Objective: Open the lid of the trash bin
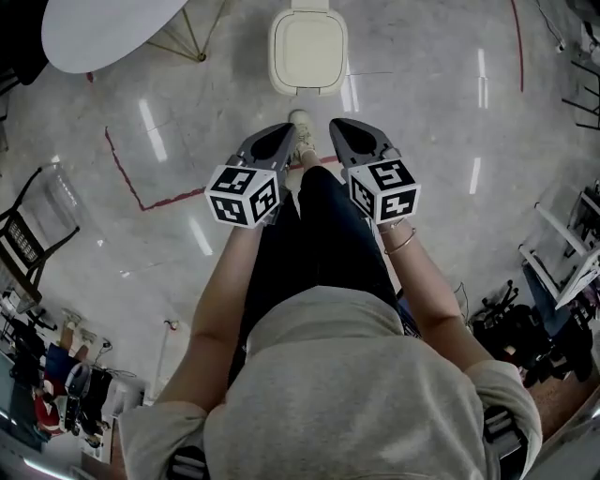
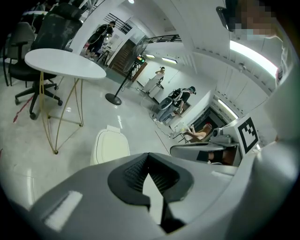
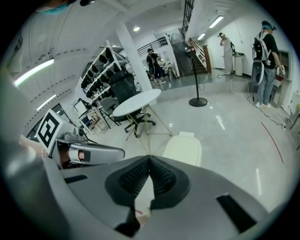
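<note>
A cream trash bin [image 1: 307, 49] stands on the floor straight ahead, its lid down flat. My left gripper [image 1: 279, 133] and right gripper [image 1: 341, 127] are held side by side above my legs, short of the bin and not touching it. Both are shut with nothing between the jaws. In the left gripper view the bin [image 2: 110, 145] sits beyond the closed left gripper [image 2: 149, 157], slightly left. The right gripper view shows the bin [image 3: 183, 149] just past the closed right gripper [image 3: 150, 160], slightly right.
A round white table [image 1: 103, 28] on thin gold legs stands left of the bin. Red tape [image 1: 141, 187] runs across the glossy floor. A chair [image 1: 28, 234] is at the left, a white rack [image 1: 572, 253] at the right. My shoe [image 1: 302, 131] points at the bin.
</note>
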Action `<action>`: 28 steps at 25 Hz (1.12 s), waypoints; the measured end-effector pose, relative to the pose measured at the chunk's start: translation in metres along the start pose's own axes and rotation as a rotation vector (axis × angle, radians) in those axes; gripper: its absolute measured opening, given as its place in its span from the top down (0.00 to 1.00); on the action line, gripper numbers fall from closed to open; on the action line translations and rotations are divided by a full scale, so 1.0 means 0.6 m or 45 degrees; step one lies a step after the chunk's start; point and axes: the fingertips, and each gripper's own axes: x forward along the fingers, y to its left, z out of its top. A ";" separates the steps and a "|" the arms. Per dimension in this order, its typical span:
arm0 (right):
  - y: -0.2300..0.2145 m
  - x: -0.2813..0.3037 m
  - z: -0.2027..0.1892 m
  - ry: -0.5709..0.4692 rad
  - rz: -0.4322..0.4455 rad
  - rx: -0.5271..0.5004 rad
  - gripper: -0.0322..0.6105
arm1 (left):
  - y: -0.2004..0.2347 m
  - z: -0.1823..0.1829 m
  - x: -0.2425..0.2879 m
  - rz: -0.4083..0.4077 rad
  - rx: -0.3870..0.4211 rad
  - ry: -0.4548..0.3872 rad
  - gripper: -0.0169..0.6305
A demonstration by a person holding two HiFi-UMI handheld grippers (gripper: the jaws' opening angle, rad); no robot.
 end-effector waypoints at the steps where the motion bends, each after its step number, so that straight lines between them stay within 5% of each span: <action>1: -0.008 0.012 -0.006 0.013 0.008 0.002 0.94 | 0.007 -0.003 0.009 0.004 -0.012 -0.003 0.96; 8: -0.064 0.087 -0.060 0.107 0.023 -0.012 0.94 | 0.060 -0.044 0.034 0.125 -0.083 0.013 0.96; 22: -0.139 0.239 -0.158 0.160 -0.011 0.085 0.94 | 0.120 -0.122 0.149 0.052 -0.099 0.045 0.96; 28: -0.179 0.286 -0.187 0.171 -0.080 0.150 0.94 | 0.160 -0.132 0.161 0.092 -0.186 0.041 0.96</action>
